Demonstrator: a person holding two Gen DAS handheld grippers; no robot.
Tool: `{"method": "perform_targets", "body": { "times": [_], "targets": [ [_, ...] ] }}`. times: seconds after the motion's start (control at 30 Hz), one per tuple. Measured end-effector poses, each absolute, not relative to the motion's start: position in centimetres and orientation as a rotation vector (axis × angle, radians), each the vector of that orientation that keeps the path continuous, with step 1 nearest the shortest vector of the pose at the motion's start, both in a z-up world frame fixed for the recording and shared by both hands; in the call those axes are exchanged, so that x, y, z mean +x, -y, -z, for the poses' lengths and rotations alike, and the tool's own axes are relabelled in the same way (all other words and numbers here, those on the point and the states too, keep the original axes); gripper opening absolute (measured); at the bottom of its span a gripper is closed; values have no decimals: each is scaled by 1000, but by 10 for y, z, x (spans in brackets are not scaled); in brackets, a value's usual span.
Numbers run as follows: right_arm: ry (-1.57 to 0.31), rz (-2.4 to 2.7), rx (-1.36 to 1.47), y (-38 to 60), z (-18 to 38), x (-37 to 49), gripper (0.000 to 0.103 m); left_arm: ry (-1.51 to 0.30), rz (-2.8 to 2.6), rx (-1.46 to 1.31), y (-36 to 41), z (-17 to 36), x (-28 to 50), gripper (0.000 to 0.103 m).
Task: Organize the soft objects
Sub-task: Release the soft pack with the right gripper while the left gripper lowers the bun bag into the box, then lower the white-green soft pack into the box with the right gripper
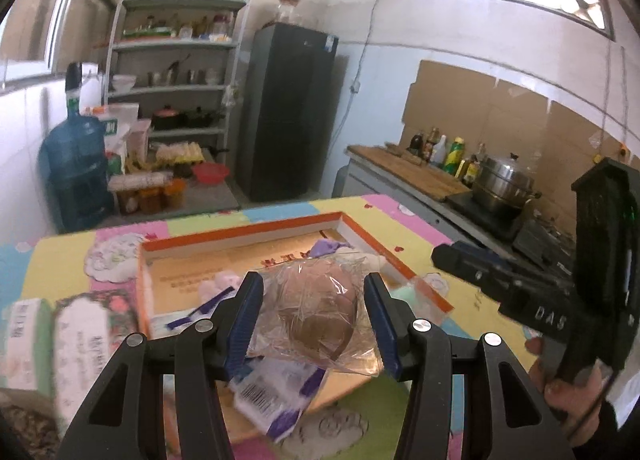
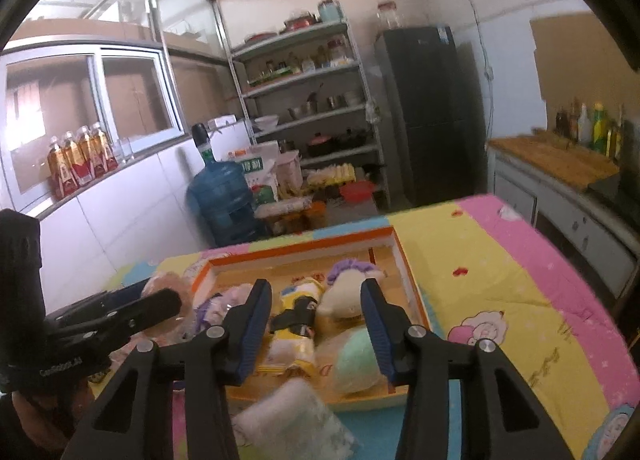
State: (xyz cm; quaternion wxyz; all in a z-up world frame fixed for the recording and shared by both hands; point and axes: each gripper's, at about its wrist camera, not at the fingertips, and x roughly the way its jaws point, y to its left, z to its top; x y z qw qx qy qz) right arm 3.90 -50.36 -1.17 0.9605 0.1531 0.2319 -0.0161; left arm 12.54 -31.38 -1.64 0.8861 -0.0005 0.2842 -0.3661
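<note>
We are carrying a bun (image 1: 316, 308), a brown roll wrapped in clear film, in the left gripper (image 1: 314, 316); its blue pads (image 1: 244, 320) are clamped on the sides of the wrap, and the bun is hanging above the near half of the orange-rimmed tray (image 1: 240, 234) on the bright cloth (image 2: 500, 280). The right gripper (image 2: 316, 324) is standing apart and empty, its jaws spread over the tray's near end with nothing pressed between them. Down in the tray we are seeing a yellow packet (image 2: 296, 324), a white plush with a purple frill (image 2: 348, 288) and a pale green pouch (image 2: 358, 360), so the free floor looks to be toward the left and far side. To do this step well, we are judging that the bun wants to travel low and level to that bare patch, since the film is slack and could slide through the pads if we tilt or shake it. We should be keeping the squeeze light, as the roll will crush easily, and lowering it until it rests on the floor before letting go. The right gripper sits close beside the left one, so we are minding that gap and holding the right one clear of the drop spot.
</note>
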Motion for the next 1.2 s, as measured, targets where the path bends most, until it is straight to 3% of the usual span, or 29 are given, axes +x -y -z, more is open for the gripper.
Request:
{"method": "perform_targets", "body": {
  "times": [0.27, 0.4, 0.43, 0.8, 0.87, 0.9, 1.2],
  "targets": [
    [-479, -101, 386, 518, 22, 24, 44, -609, 742, -3, 335, 26, 144, 54],
    [-610, -278, 345, 507, 37, 18, 79, -613, 741, 4, 340, 31, 147, 54],
    [-633, -297, 325, 503, 41, 17, 80, -618, 743, 4, 341, 32, 148, 54],
    [-800, -349, 48, 464, 74, 30, 80, -618, 737, 4, 342, 35, 148, 54],
    [-813, -344, 35, 461, 77, 33, 72, -617, 737, 6, 342, 35, 148, 54],
    [-817, -341, 41, 461, 78, 33, 57, -619, 736, 7, 341, 35, 148, 54],
    [-705, -359, 194, 489, 48, 27, 53, -628, 726, -4, 337, 37, 157, 54]
  ]
}}
